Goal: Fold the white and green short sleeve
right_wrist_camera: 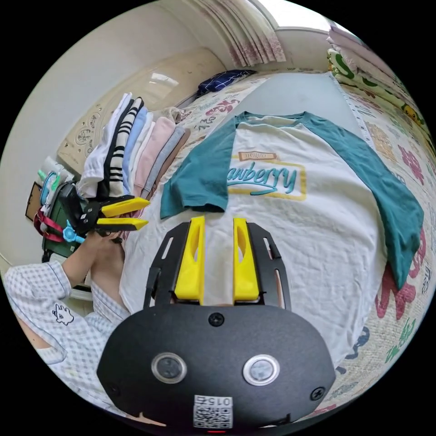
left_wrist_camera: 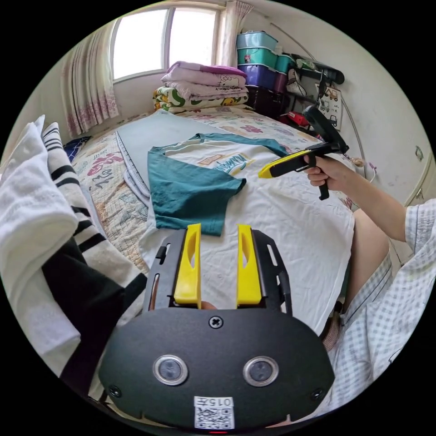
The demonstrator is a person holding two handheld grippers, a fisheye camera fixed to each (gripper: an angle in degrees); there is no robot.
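the white and green shirt lies flat on the bed; the right gripper hovers above it, fingers apart.

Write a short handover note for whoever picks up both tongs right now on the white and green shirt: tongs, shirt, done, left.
Left tongs: open, holding nothing, above the shirt near its left sleeve.
Right tongs: open, holding nothing, over the shirt's chest.
Shirt: spread face up on the bed.
Done: left sleeve already folded in onto the white body.
Left: the other sleeve lies out flat; fold it in, then fold the body.
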